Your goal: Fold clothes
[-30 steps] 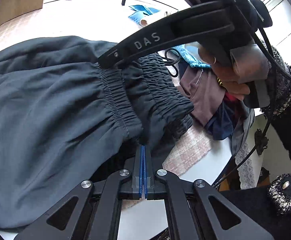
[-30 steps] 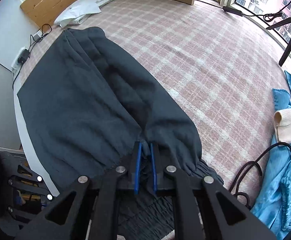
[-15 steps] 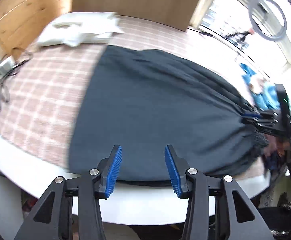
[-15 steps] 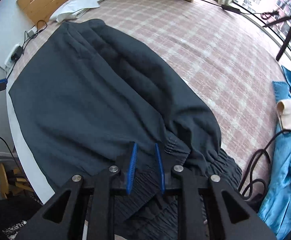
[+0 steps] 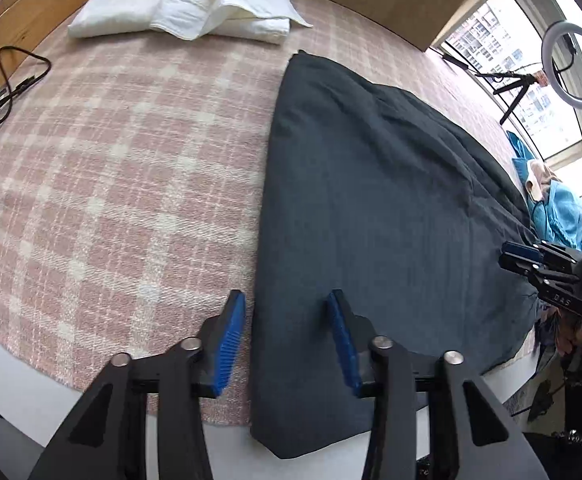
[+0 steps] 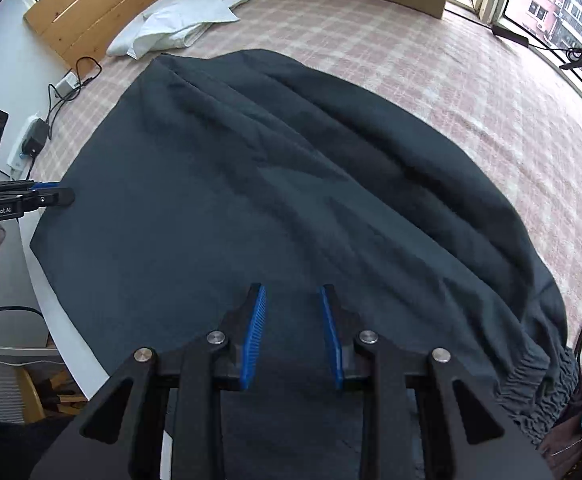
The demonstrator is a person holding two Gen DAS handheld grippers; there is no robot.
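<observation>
Dark trousers [image 5: 371, 208] lay creased across the plaid bedspread [image 5: 123, 168], hem overhanging its near edge; left gripper [image 5: 287, 340] and right gripper [image 6: 293, 332] gaped empty.

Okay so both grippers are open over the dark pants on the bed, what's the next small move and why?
Probably lower the left gripper and close it on the hem edge of the dark pants under its fingers. The pants lie spread flat on the plaid bedspread, unfolded, and both the left and the right gripper are open and holding nothing, so a fresh grasp likely has to come before any fold.
</observation>
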